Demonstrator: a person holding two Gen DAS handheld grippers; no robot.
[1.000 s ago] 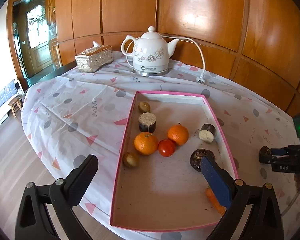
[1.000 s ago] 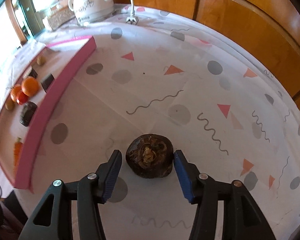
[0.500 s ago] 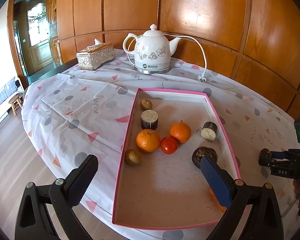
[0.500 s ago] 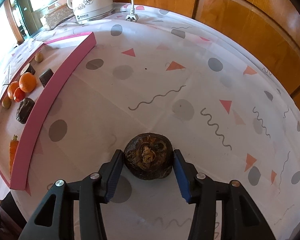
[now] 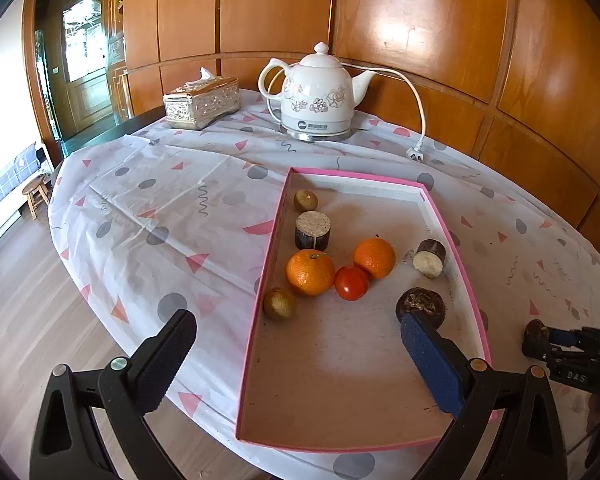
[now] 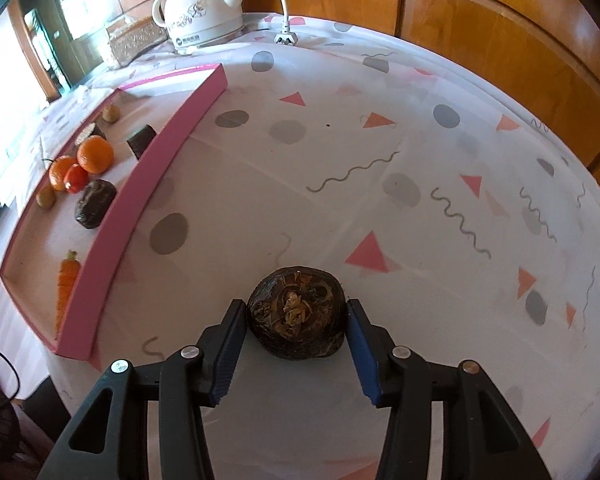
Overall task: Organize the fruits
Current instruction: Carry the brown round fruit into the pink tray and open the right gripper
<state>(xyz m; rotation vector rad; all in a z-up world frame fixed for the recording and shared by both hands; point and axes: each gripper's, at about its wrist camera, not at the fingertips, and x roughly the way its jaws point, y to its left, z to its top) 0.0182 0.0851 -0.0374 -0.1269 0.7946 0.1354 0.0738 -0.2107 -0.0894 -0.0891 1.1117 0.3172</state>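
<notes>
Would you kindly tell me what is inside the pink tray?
The pink tray holds two oranges, a tomato, two kiwis, three dark fruits and a carrot, hidden behind a gripper finger in the left view.

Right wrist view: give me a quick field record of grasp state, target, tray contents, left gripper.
right gripper: shut on dark fruit, both pads touching its sides
fruit location: on the tablecloth, outside the tray
tray contents: two oranges, tomato, two kiwis, carrot, three dark pieces
left gripper: open, empty, over the tray's near end
background: kettle, tissue box
</notes>
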